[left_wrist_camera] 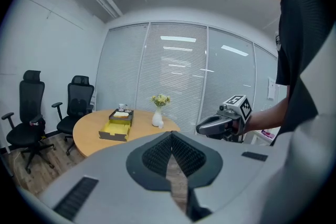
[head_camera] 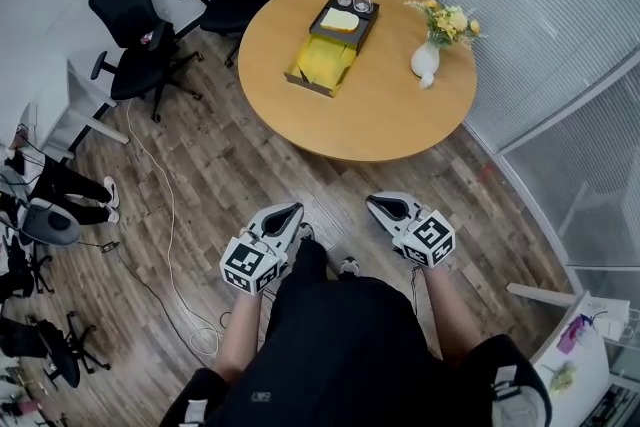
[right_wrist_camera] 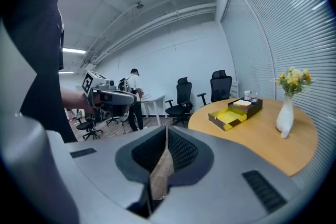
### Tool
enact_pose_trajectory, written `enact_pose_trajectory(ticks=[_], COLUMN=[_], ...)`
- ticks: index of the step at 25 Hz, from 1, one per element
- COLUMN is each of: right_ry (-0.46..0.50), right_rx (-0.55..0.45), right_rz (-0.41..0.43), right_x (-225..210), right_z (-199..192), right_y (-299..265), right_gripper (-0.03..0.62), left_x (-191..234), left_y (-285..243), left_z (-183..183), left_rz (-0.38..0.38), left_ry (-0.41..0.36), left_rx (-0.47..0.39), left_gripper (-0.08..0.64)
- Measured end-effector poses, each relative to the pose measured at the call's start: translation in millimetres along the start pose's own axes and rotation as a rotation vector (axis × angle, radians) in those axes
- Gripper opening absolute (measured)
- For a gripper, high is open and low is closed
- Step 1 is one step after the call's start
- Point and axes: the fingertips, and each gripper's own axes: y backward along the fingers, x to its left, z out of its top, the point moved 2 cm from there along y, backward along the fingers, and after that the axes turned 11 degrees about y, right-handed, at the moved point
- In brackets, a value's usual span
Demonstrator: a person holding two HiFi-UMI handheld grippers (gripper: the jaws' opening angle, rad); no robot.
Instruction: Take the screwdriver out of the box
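Yellow-lined dark box on a tan wooden table; white vase (yellow flowers) at its three o'clock; black chairs.

From the left gripper and the right gripper to the round table there is only bare wooden floor — nothing stands between. The table's near part is bare up to the box. A vase stands right of the box, apart from it; a dark tray touches its far end. Office chairs crowd the far left — a wall of blinds closes the right.
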Motion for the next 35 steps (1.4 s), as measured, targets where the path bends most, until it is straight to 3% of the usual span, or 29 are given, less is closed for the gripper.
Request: enact_pose_trajectory(ticks=[19, 30, 35], right_ry=[0.018, 0.0, -0.032], right_rx=[0.074, 0.092, 0.051], right_rz=[-0.011, -0.103, -0.152], right_x=[-47, -69, -75], right_z=[29, 42, 49], right_y=[-124, -171, -190], right_gripper=[0.012, 0.012, 0.012], left_x=[133, 190, 217], left_y=[-29, -43, -41], left_z=[48, 76, 78], left_rz=[-0.066, -0.149, -0.161], left_ry=[0.031, 0.012, 0.01], left_rx=[0.01, 0.016, 0.024], left_gripper=[0.008, 0.008, 0.008])
